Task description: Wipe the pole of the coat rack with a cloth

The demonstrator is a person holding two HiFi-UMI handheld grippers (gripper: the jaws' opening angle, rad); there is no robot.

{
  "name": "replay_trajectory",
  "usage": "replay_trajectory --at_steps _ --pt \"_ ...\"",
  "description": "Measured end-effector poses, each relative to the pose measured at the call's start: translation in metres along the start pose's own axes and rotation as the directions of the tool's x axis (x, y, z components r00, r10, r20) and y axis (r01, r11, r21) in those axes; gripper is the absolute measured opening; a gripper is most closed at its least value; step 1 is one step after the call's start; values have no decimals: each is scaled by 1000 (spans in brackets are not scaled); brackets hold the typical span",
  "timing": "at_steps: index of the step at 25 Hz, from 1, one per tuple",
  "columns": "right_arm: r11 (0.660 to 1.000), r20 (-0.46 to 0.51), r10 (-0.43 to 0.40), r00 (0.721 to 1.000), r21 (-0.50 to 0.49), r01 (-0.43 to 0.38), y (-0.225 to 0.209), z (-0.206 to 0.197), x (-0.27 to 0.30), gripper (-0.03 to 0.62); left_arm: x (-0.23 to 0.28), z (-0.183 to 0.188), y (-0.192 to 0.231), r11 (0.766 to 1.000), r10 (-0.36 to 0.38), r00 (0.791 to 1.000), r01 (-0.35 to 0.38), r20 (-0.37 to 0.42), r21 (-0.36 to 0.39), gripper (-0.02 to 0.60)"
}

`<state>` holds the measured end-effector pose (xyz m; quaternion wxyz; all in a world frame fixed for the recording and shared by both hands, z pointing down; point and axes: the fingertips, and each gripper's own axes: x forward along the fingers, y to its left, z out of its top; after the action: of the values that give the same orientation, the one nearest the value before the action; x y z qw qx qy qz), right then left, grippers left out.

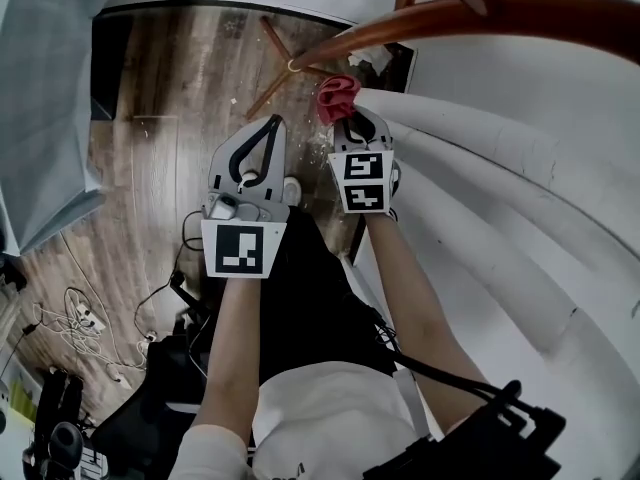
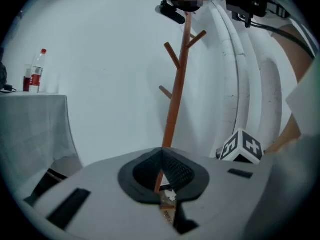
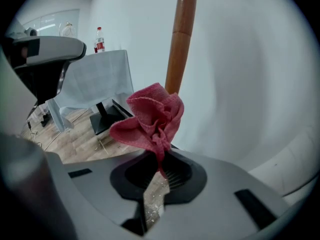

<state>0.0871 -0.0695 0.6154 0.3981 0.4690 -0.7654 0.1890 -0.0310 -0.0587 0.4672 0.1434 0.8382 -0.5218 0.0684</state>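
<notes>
1. Floor: wood boards, below both tongs.
2. Bench: draped in grey cloth, off to the left of both tongs and well apart from them.
3. Coat rack pole: brown wood with side pegs, standing ahead of both tongs.
4. Left tongs: pressed together at the tips, nothing between them, aimed at the pole but apart from it.
5. Right tongs: beside the left tongs, pinching the cloth.
6. Cloth: red and bunched, standing out past the right tongs' tips, just beside the pole. Whether it touches the pole cannot be told.
7. Bottle: red label, upright on the bench, far left of the right tongs.
</notes>
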Motion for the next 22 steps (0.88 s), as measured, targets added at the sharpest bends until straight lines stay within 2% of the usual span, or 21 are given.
replay_trajectory --at_steps 6,13,19,22 --pt "997 81 -54 995 60 49 -16 3 -37 46 -18 19 -12 999 28 998 -30 57 26 14" --pt "994 153 -97 984 68 87 -17 37 -81 46 -41 52 -10 998 34 994 -38 100 40 14" --pt "991 257 -131 957 72 117 -24 72 -124 46 -53 84 -21 998 24 987 -33 158 52 14" --pt "987 276 -157 948 79 140 -22 75 -152 46 -64 99 -33 998 2 984 -13 177 61 14"
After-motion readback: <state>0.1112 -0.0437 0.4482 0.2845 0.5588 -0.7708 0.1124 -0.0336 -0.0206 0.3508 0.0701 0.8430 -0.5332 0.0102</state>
